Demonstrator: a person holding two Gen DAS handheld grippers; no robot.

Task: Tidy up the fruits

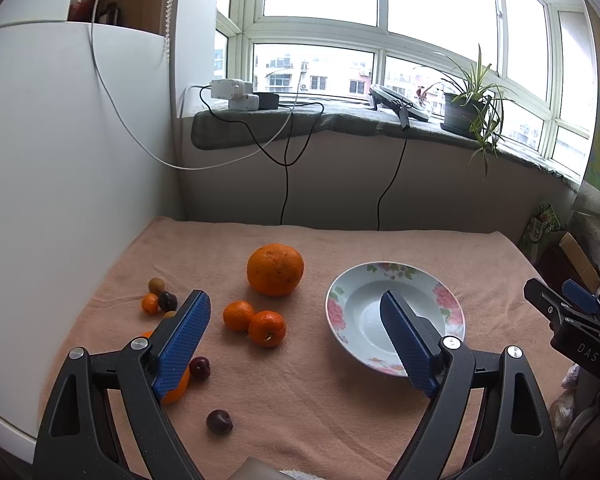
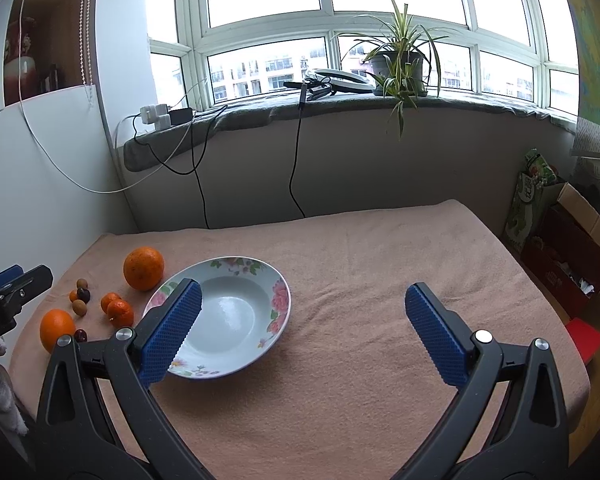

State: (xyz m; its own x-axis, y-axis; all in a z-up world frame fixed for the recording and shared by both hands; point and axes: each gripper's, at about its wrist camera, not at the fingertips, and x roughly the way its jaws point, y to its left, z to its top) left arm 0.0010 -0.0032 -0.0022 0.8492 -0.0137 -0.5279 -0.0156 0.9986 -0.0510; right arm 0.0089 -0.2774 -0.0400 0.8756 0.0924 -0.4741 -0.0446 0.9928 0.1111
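Note:
A white floral bowl [image 1: 444, 300] [image 2: 236, 276] lies empty on the peach cloth [image 1: 300, 392]. Left of it sit a big orange [image 1: 275, 269] [image 2: 143, 268] and two mandarins [image 1: 254, 322] [image 2: 117, 309]. Two dark plums [image 1: 219, 421] lie nearer, and a cluster of small fruits [image 1: 159, 299] [image 2: 80, 295] sits far left. Another orange [image 1: 176, 390] [image 2: 57, 329] is half hidden behind my left finger. My left gripper [image 1: 296, 304] hovers open above the mandarins and the bowl's left rim. My right gripper [image 2: 304, 294] hangs open over bare cloth right of the bowl.
A white panel [image 1: 60, 184] walls the left side. The windowsill [image 1: 340, 120] behind carries chargers, cables, a ring light and a potted plant [image 2: 400, 60]. Boxes and bags [image 2: 560, 248] stand on the floor to the right, beyond the cloth's edge.

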